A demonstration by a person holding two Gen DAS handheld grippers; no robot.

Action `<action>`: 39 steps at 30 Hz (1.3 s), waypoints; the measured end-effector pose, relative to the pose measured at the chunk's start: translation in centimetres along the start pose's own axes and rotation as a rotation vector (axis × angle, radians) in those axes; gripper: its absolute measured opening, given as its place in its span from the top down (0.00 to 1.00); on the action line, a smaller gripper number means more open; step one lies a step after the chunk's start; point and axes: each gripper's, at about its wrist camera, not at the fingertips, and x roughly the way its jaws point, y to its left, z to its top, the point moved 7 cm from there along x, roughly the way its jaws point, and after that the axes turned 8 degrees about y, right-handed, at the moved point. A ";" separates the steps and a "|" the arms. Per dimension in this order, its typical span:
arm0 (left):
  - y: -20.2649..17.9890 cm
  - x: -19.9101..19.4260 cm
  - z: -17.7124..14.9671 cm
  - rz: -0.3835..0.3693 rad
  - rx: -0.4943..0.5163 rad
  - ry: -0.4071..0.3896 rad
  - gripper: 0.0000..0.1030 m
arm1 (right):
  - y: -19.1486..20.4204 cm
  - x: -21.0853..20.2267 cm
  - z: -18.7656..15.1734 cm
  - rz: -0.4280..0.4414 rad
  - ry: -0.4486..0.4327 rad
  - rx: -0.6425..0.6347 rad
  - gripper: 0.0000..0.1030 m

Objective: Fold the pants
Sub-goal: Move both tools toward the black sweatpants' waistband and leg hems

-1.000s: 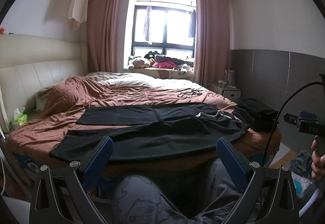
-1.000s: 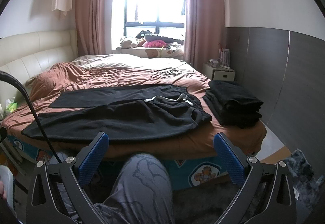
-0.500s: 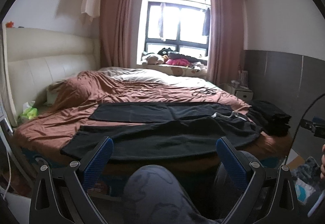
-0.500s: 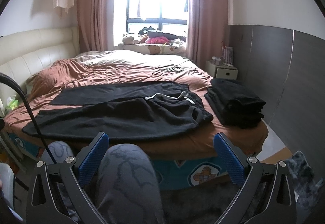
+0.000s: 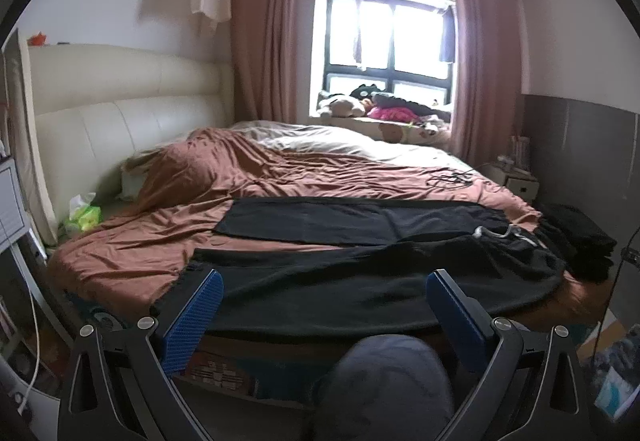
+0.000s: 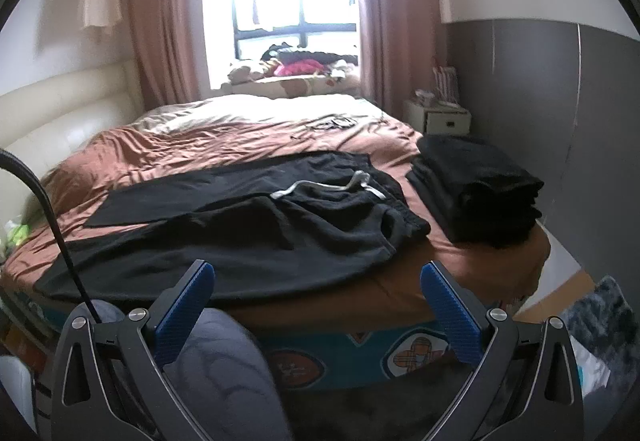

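Haven't started folding: the pants [image 6: 248, 241] lie spread flat on the bed [image 6: 460, 273]. My left gripper [image 5: 324, 305] and right gripper [image 6: 316, 297] are both wide open, holding nothing, 0 folds made so far.

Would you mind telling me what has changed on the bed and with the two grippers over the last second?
Both grippers moved closer to the bed: the left gripper and right gripper now frame the near edge of the black pants. The left view also swung left. Nothing was grasped or released; both remain open and empty. The pants, the folded black stack and the brown bedspread lie as before.
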 end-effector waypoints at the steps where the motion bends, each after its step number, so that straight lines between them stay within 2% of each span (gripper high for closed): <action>1: 0.6 0.5 0.0 0.006 -0.008 0.004 0.00 | -0.2 0.5 0.2 0.000 0.004 0.004 0.00; 9: 4.0 4.9 0.2 0.046 -0.059 0.044 0.01 | -1.4 3.9 2.1 -0.032 0.021 0.065 0.00; 12: 5.2 6.7 -0.2 0.051 -0.096 0.069 0.01 | -2.3 5.8 2.6 -0.049 0.056 0.110 0.00; 18: 7.2 10.5 -1.0 0.098 -0.138 0.141 0.01 | -3.7 9.1 4.3 0.006 0.070 0.185 0.00; 20: 7.8 11.6 -1.1 0.112 -0.152 0.156 0.01 | -4.5 10.3 4.6 -0.003 0.082 0.204 0.00; 25: 9.2 13.8 -1.2 0.129 -0.215 0.175 0.01 | -6.2 12.5 5.4 0.011 0.104 0.257 0.03; 28: 9.7 14.9 -1.3 0.142 -0.219 0.186 0.01 | -7.4 13.7 5.5 0.015 0.114 0.284 0.04; 30: 10.1 15.7 -1.5 0.161 -0.219 0.200 0.01 | -8.2 14.8 5.4 0.027 0.133 0.308 0.06; 35: 11.5 17.8 -2.1 0.190 -0.251 0.229 0.01 | -9.9 16.9 5.1 0.066 0.169 0.351 0.21; 39: 13.2 18.6 -2.6 0.216 -0.294 0.233 0.01 | -11.8 18.8 4.7 0.093 0.201 0.400 0.22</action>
